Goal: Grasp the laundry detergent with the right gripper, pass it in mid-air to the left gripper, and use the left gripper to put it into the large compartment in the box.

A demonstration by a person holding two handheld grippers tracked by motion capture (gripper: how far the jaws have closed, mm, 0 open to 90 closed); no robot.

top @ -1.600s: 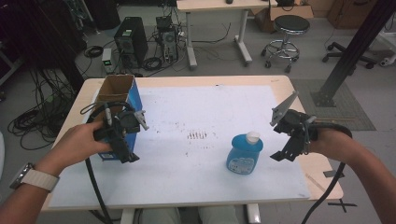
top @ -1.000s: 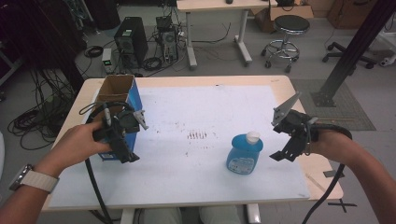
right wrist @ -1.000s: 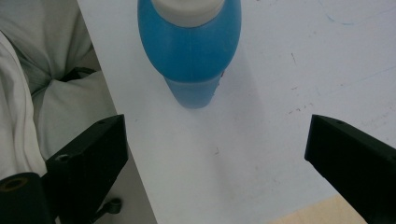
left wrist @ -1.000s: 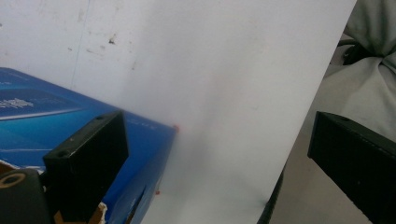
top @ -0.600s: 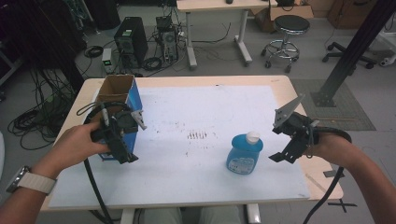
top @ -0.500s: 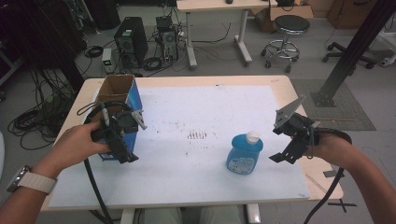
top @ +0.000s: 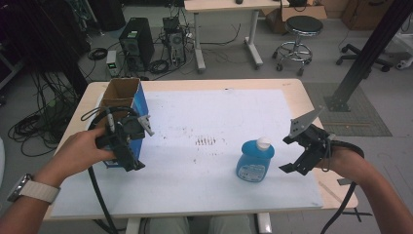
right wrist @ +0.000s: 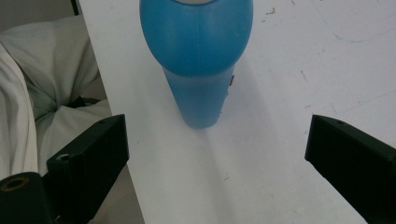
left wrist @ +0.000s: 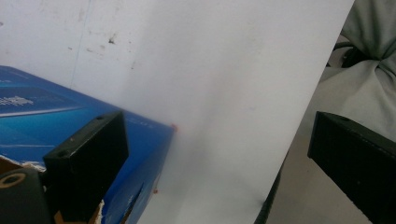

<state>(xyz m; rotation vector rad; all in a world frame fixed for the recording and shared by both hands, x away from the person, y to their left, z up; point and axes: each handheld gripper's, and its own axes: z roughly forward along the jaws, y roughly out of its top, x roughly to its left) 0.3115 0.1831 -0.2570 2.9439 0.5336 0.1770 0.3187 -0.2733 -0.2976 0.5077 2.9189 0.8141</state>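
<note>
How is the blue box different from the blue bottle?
The blue box has flat sides and an open top showing brown cardboard inside; the blue bottle is rounded with a white cap. The box stands at the table's left, by the left claw; the bottle stands near the front, close to the right claw. Both stand upright and are blue.

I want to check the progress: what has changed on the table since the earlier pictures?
Only the right tool moved: it drifted slightly toward the person, open, not touching the blue bottle. The bottle kept its upright place. The left tool stayed open at the blue box. Nothing was gripped or released.
</note>
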